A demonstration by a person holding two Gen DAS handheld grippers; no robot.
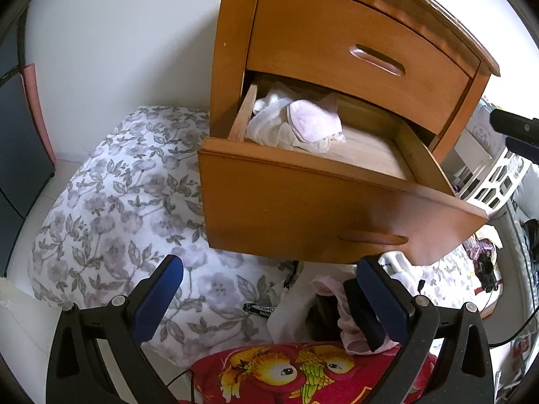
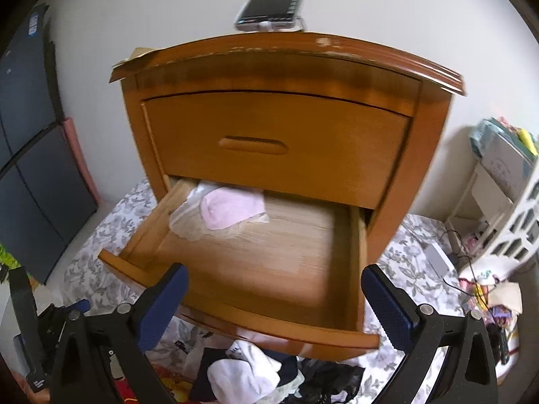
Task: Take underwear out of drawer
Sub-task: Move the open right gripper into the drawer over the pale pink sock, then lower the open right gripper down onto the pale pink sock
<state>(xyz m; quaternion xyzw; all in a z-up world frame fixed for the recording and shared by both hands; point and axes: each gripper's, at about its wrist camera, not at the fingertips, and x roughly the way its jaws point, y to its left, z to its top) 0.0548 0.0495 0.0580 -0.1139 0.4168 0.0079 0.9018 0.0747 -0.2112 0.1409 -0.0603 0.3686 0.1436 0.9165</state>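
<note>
A wooden nightstand [image 2: 279, 67] has its lower drawer [image 2: 256, 269] pulled out. White lace and pale pink underwear [image 2: 219, 212] lie bunched in the drawer's back left corner, also seen in the left wrist view as the underwear [image 1: 296, 124] inside the drawer [image 1: 303, 202]. My right gripper [image 2: 276, 299] is open just in front of the drawer's front edge, with nothing between its fingers. My left gripper [image 1: 269, 299] is open below and in front of the drawer. A pink garment [image 1: 350, 333] lies against its right finger [image 1: 384, 299].
A pile of white and black clothes [image 2: 246, 377] lies under the drawer front on a floral duvet [image 1: 128, 195]. A red parrot-print cloth [image 1: 286, 373] is nearest me. A phone [image 2: 273, 3] rests on the nightstand. A white basket [image 1: 498, 181] and shelf [image 2: 498, 175] stand right.
</note>
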